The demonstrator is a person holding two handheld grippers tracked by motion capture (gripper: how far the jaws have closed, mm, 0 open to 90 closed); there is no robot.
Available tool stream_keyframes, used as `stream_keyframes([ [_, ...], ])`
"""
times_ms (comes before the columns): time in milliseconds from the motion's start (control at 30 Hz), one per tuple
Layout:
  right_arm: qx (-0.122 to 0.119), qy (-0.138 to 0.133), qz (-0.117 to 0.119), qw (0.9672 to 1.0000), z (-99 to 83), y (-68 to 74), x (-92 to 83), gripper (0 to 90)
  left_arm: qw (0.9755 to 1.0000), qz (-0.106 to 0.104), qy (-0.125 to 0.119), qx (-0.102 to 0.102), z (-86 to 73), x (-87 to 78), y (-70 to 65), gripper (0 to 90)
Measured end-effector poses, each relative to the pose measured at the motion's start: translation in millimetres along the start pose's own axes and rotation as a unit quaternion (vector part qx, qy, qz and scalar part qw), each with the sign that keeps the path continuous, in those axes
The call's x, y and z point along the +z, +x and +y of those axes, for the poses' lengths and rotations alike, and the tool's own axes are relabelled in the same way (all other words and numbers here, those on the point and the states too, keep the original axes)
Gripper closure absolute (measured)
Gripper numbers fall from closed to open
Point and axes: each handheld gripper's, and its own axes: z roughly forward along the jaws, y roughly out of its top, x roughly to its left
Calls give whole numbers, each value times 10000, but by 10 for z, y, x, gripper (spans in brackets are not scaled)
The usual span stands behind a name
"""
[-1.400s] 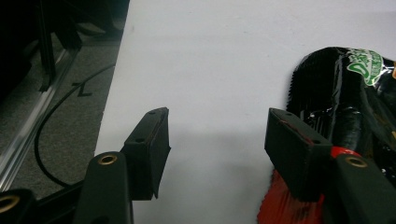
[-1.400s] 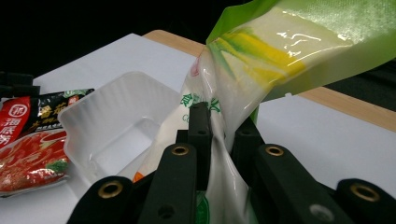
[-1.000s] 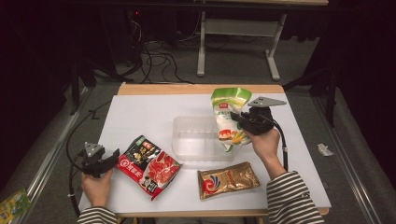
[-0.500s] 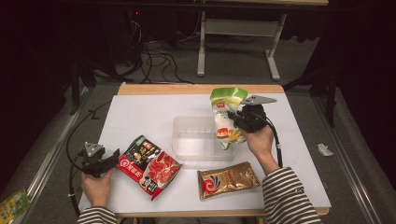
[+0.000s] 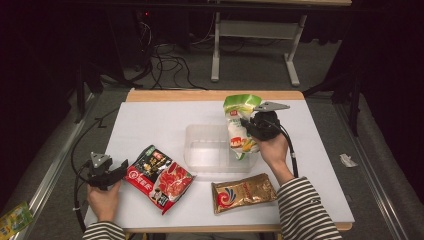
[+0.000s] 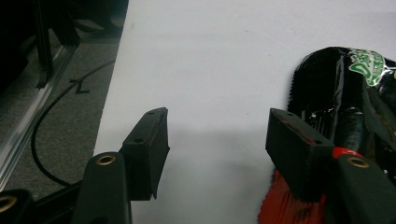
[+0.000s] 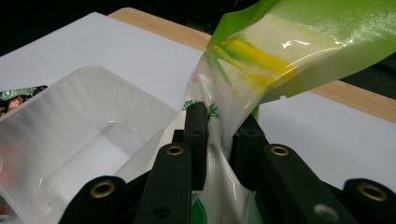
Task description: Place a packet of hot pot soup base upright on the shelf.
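- Red and black snack bag (image 5: 159, 178) lies near my left, flat on the white bench (image 5: 150, 120).
- Gold packet (image 5: 243, 192) lies near the bench's front edge.
- Cables (image 5: 165, 60) trail on the far floor.

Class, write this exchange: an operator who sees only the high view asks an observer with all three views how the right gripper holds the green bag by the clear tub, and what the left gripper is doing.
Operator: Where do the jaws meet the green bag?
Observer: In the right gripper view, the right gripper pinches the green bag on its clear neck, just below the green top. Its jaws have just been opening slightly, with the bag between them.
Operator: Is the left gripper holding the red and black packet?
Observer: No. In the left gripper view, the left gripper stands open over bare table, with one jaw by the edge of the red and black packet.
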Motion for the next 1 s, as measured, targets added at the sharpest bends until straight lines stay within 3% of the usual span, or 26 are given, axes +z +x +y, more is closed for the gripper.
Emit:
stream_keyframes([
  [433, -116, 117, 247, 9996, -47, 36, -30, 742, 10000, 58, -9, 28, -1, 0, -13, 402],
  [1000, -304, 296, 405, 9983, -108, 105, -47, 685, 10000, 31, 6, 12, 1, 5, -6, 402],
])
